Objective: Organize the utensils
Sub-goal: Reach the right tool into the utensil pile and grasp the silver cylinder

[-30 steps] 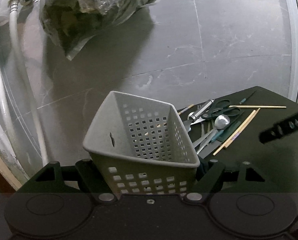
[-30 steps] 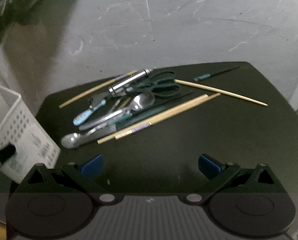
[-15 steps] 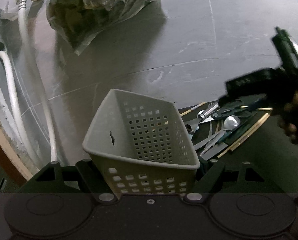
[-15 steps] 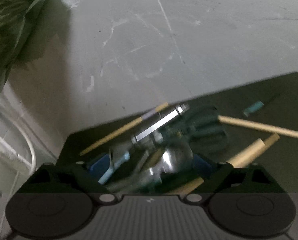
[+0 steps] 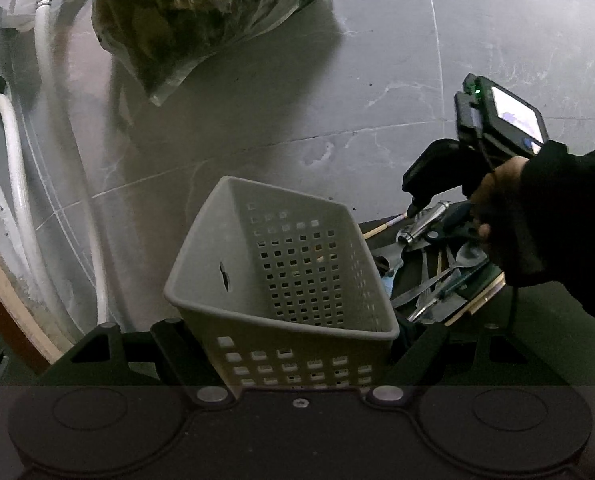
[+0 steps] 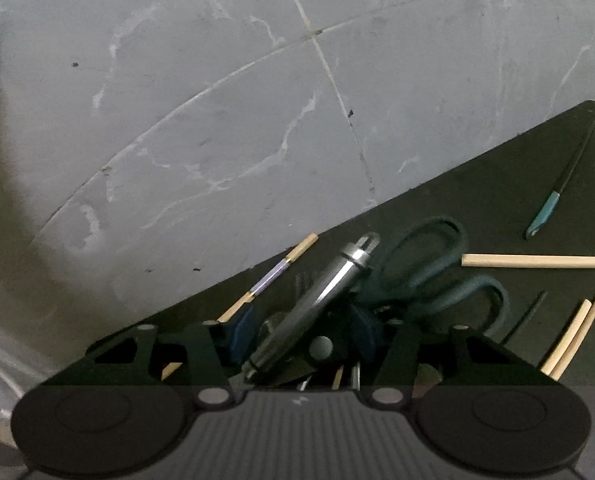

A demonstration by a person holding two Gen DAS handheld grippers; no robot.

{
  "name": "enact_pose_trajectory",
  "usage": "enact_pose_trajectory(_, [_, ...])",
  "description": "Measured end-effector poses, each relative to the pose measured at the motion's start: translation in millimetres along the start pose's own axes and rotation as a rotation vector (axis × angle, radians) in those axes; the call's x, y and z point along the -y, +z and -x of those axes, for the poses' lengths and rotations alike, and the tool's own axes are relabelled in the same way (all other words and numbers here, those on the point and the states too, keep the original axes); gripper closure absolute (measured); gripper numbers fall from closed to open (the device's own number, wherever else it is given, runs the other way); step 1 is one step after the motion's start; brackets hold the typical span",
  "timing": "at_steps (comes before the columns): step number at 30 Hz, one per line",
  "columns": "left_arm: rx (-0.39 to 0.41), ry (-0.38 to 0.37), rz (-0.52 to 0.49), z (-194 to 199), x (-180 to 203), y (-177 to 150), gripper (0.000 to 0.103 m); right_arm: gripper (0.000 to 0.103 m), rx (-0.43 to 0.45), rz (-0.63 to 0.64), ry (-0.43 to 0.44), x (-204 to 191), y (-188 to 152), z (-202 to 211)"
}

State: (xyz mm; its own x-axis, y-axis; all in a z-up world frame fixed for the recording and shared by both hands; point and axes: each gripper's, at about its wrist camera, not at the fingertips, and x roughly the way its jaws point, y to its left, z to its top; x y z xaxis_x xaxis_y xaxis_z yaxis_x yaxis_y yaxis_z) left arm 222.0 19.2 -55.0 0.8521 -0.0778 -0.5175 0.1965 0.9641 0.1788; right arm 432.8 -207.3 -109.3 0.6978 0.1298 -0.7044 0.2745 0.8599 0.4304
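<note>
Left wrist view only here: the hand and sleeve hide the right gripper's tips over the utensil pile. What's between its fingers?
Observer: The metal-handled tool lies between the blue pads of the right gripper; its jaws have just been closing, not pressing yet.
Operator: Anything crowding it?
Observer: The scissors lie against its right side, loops pointing away from the camera.
Operator: Any strays beyond the pile, before I bring the basket?
Observer: A teal-handled tool lies alone near the mat's far corner.

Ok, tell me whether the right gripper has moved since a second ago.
Yes. The right gripper has come in over the utensil pile, toward the mat's far edge. Its jaws have just been closing, with the metal handle between them.
</note>
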Motion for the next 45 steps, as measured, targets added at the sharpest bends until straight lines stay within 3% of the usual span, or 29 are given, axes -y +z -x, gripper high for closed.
enact_pose_trajectory(10, [0.006, -0.009, -0.001, -3, -6, -1, 0.023, 0.049, -0.018, -0.028, -0.069, -11, 14, -15])
enact_pose_trajectory(14, [0.009, -0.01, 0.003, -2, -6, -2, 0.023, 0.058, -0.014, 0.01, -0.067, -16, 15, -18])
enact_pose_trajectory(18, [0.01, -0.007, 0.007, -1, -6, -2, 0.024, 0.06, 0.005, 0.065, -0.048, -18, 9, -18])
enact_pose_trajectory(27, [0.01, -0.003, 0.013, -1, -7, -2, 0.024, 0.053, 0.045, 0.187, -0.06, -35, -14, -5])
enact_pose_trajectory(33, [0.01, 0.004, 0.021, -1, -5, -1, 0.024, 0.051, 0.033, 0.15, -0.066, -42, -3, -1])
enact_pose_trajectory(37, [0.012, 0.005, 0.023, -1, -4, -2, 0.024, 0.052, 0.046, 0.126, -0.014, -40, 4, 3])
enact_pose_trajectory(45, [0.011, 0.011, 0.028, -1, -5, -1, 0.024, 0.066, -0.031, 0.055, 0.001, -31, 7, -21])
